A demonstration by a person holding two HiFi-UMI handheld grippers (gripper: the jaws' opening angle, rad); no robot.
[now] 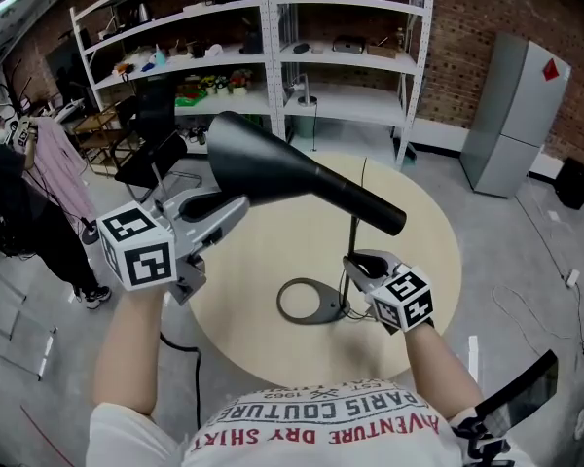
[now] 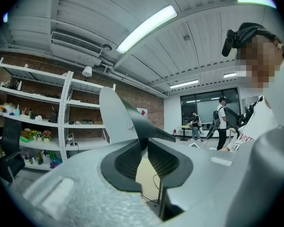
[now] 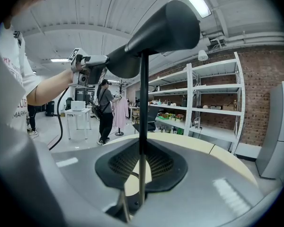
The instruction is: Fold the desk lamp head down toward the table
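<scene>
The black desk lamp stands on a round beige table (image 1: 263, 251). Its cone-shaped head (image 1: 292, 178) slants from a wide mouth at upper left down to a narrow end at right. A thin pole (image 1: 353, 246) runs down to a ring base (image 1: 307, 301). My left gripper (image 1: 224, 207) is shut on the rim of the head's wide mouth; the rim (image 2: 132, 126) sits between the pads. My right gripper (image 1: 355, 266) is shut on the pole (image 3: 143, 126) low down, just above the base. From there the head (image 3: 163, 32) looms overhead with the left gripper (image 3: 87, 70) at its far end.
White shelving racks (image 1: 273, 56) with small items line the brick back wall. A grey cabinet (image 1: 514, 115) stands at right, a black chair (image 1: 151, 154) and hanging clothes (image 1: 58, 168) at left. A thin cable (image 1: 363, 178) crosses the table. People (image 2: 221, 122) stand far off.
</scene>
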